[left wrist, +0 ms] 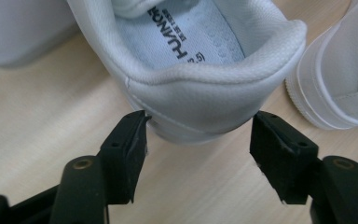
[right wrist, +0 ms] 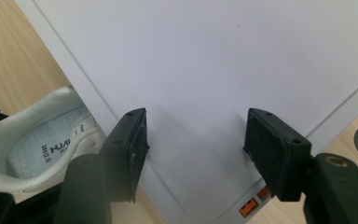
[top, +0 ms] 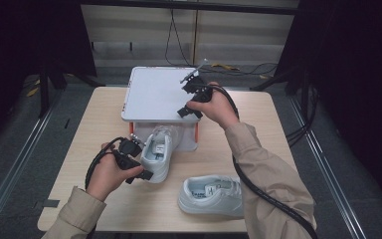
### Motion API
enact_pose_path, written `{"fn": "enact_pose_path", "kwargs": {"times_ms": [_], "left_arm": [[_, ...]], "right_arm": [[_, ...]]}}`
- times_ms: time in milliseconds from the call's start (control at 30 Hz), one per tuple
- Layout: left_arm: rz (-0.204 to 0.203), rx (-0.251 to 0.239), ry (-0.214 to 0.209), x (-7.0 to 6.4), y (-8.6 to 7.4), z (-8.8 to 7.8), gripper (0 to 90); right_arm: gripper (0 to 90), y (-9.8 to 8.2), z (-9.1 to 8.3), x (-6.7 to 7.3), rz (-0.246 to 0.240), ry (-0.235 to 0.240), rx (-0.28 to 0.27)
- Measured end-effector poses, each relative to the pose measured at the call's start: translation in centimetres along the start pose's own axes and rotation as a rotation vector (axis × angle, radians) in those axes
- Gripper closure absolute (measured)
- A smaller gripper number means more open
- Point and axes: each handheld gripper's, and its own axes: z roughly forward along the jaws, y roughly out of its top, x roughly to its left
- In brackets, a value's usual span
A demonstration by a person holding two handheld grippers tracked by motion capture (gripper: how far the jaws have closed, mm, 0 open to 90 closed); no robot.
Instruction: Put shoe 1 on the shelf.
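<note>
White sneaker (top: 158, 154) stands on the wooden table (top: 79, 149), toe tucked under the front edge of the white box (top: 154, 94), heel toward the person. Left gripper (top: 138, 162) is held in the person's left hand (top: 110, 174) right at that heel. In the left gripper view the jaws stand on either side of the heel (left wrist: 200, 100): the left jaw tip just meets the heel's lower edge, the right jaw sits just beside it, a sliver apart. Pads are not pressing, so this claw is open around the heel, not clamped on it. Printed insole visible inside the shoe.

Second white sneaker (top: 211, 195) lies on the table nearer the person and to the right, well apart from the box, toe pointing right; its side shows at the right edge of the left gripper view (left wrist: 340, 79).

Right gripper (top: 189, 99), in the person's right hand (top: 216, 107), hovers over the box's flat white lid near its front right corner. In the right gripper view the jaws are spread apart with nothing between them but the lid (right wrist: 223, 60) below; claw open, empty. Orange clips (right wrist: 254, 203) show at the box edge, and the first sneaker's heel opening peeks out at left (right wrist: 42, 135).
</note>
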Motion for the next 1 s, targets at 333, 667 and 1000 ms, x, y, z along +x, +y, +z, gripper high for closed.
{"fn": "enact_pose_path", "kwargs": {"times_ms": [333,667,1000], "left_arm": [[-0.015,-0.054,-0.055,-2.0,2.0,2.3,40.3],[-0.034,-0.128,0.000,-0.9,3.0,-1.0,35.8],[-0.194,-0.054,0.086,-0.1,5.7,1.8,59.5]], "right_arm": [[39.0,0.0,0.0,-0.1,-0.005,0.001,-0.008],[39.0,-0.1,0.0,-0.2,-0.005,0.002,-0.011],[39.0,0.1,0.1,-0.1,-0.003,-0.001,-0.004]]}}
